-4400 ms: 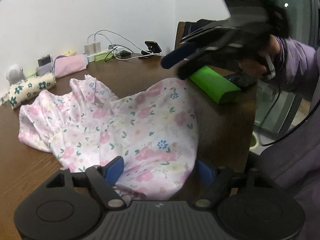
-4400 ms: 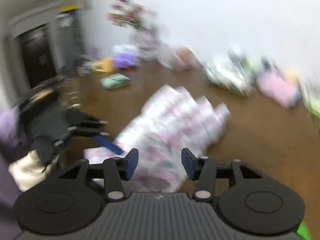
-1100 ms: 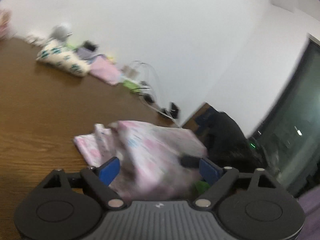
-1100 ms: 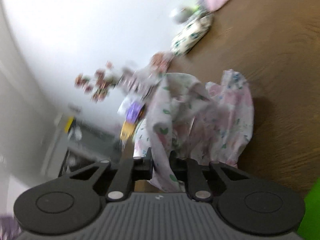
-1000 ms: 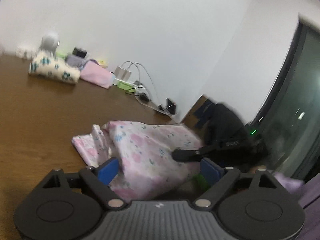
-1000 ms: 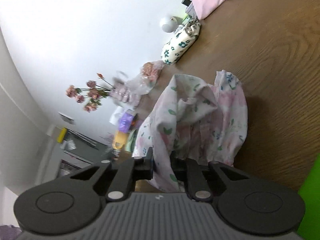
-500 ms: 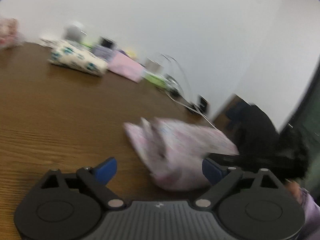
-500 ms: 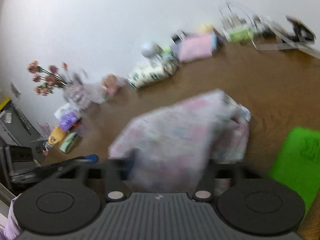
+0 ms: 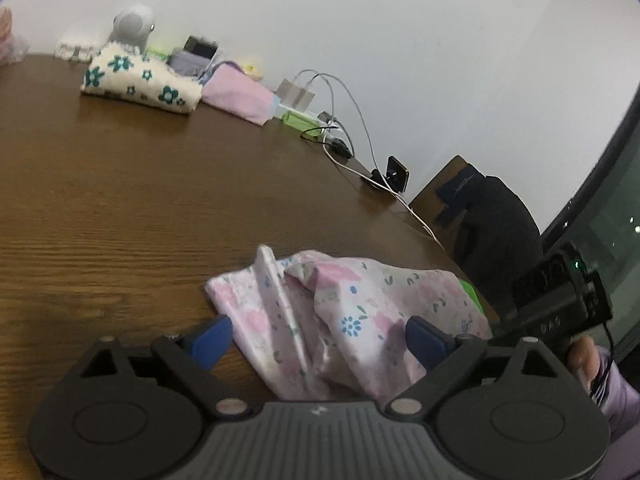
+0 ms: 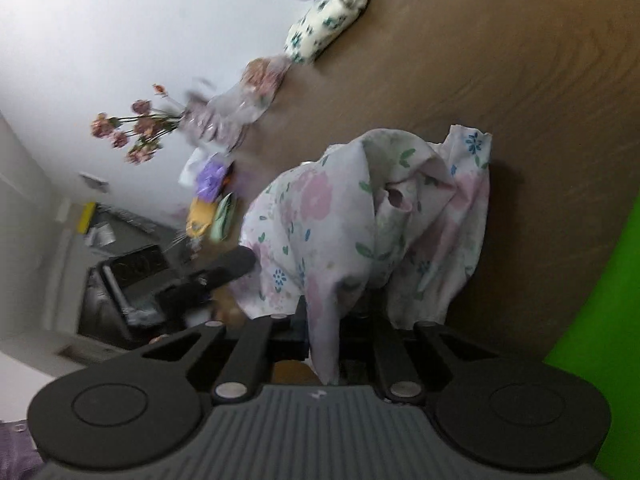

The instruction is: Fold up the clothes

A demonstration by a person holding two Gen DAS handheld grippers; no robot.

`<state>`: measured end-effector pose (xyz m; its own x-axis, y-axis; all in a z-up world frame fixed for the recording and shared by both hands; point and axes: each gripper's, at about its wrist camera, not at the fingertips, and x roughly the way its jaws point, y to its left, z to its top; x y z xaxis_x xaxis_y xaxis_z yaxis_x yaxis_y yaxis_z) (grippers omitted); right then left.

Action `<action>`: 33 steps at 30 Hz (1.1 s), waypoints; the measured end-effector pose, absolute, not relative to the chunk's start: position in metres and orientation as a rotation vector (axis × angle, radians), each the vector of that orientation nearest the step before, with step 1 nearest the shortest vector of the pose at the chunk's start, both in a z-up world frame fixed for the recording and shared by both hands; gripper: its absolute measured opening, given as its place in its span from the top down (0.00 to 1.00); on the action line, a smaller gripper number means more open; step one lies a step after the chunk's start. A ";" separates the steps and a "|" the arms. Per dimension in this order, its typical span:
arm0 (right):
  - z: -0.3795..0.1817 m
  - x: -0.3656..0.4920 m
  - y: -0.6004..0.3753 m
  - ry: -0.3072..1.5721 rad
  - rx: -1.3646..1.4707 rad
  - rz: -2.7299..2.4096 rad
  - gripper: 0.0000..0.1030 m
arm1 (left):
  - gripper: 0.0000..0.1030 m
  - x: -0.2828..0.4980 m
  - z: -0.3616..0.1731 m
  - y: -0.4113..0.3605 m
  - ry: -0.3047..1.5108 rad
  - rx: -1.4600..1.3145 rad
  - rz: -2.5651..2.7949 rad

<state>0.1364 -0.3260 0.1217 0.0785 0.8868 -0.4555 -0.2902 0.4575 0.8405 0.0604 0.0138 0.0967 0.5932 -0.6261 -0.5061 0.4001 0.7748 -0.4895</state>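
Observation:
A pink floral garment [image 9: 352,312] lies bunched on the brown wooden table [image 9: 120,208], near its right end. My left gripper [image 9: 318,340] is open, its blue fingertips [image 9: 210,338] on either side of the cloth's near edge. My right gripper [image 10: 324,336] is shut on a fold of the garment [image 10: 360,220], which hangs up from the table in a crumpled drape. In the left wrist view the right gripper's black body [image 9: 560,304] shows behind the cloth. The left gripper's dark finger [image 10: 224,268] shows at the cloth's left side in the right wrist view.
A floral pouch [image 9: 140,80], a pink pouch [image 9: 240,96] and chargers with cables [image 9: 316,116] line the far wall. A chair with a dark jacket [image 9: 496,224] stands at the table's end. A green object [image 10: 600,300] lies beside the garment. Flowers [image 10: 136,132] stand further along.
The right gripper has stayed shut on the garment and its view has rolled sideways. The left gripper, still open, has come closer, and the cloth now sits between its fingertips.

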 end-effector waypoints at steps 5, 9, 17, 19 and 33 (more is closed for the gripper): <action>0.177 0.103 -0.320 0.954 0.275 0.923 0.24 | 0.09 0.058 0.100 0.005 0.700 -0.320 -0.640; 0.202 0.092 -0.321 0.832 0.120 0.844 0.16 | 0.09 0.061 0.099 -0.006 0.686 -0.278 -0.668; 0.159 0.147 -0.302 1.009 0.289 0.800 0.46 | 0.27 0.080 0.091 -0.023 0.793 -0.263 -0.721; 0.153 0.150 -0.302 1.043 0.321 0.827 0.70 | 0.48 0.082 0.089 -0.021 0.834 -0.292 -0.741; 0.173 0.130 -0.293 0.987 0.192 0.881 0.21 | 0.80 0.074 0.087 0.015 0.921 -0.493 -0.674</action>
